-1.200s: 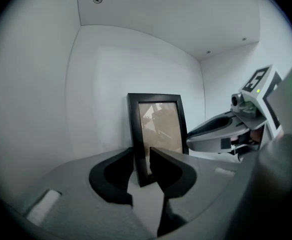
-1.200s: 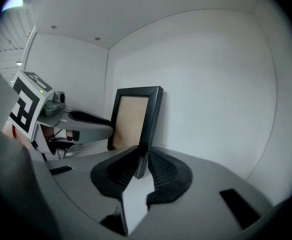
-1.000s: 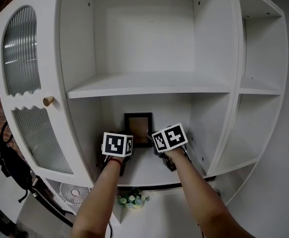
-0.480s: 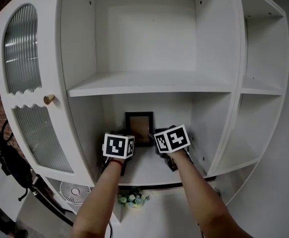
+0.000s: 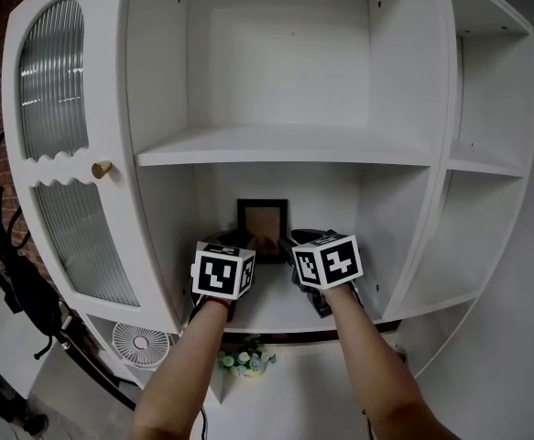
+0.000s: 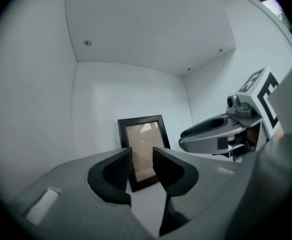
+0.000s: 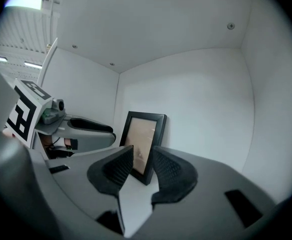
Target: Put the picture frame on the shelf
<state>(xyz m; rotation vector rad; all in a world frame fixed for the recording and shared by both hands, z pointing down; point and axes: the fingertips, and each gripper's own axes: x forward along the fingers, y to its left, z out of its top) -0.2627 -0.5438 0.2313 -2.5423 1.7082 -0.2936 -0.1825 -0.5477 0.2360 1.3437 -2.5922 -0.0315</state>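
Note:
A black picture frame (image 5: pixel 262 225) (image 6: pixel 141 134) (image 7: pixel 143 135) stands upright on the lower shelf (image 5: pixel 271 314), against the white back wall. My left gripper (image 5: pixel 233 244) (image 6: pixel 142 157) hovers just in front of it on the left. Its jaws have just been opening and now stand open with nothing between them. My right gripper (image 5: pixel 296 243) (image 7: pixel 142 157) is beside it on the right, also freshly opened and empty. Each gripper view shows the frame through the gap, a short way beyond the tips. The other gripper shows at each view's side: the right gripper (image 6: pixel 217 132), the left gripper (image 7: pixel 88 129).
The upper shelf board (image 5: pixel 285 145) hangs overhead. A ribbed-glass door (image 5: pixel 60 154) with a brass knob (image 5: pixel 101 169) stands at left. Side shelves (image 5: pixel 482 163) are on the right. Below the cabinet sit a small fan (image 5: pixel 140 343) and flowers (image 5: pixel 244 359).
Both grippers have drawn back from the frame toward me and risen a little. The frame stays standing against the back wall.

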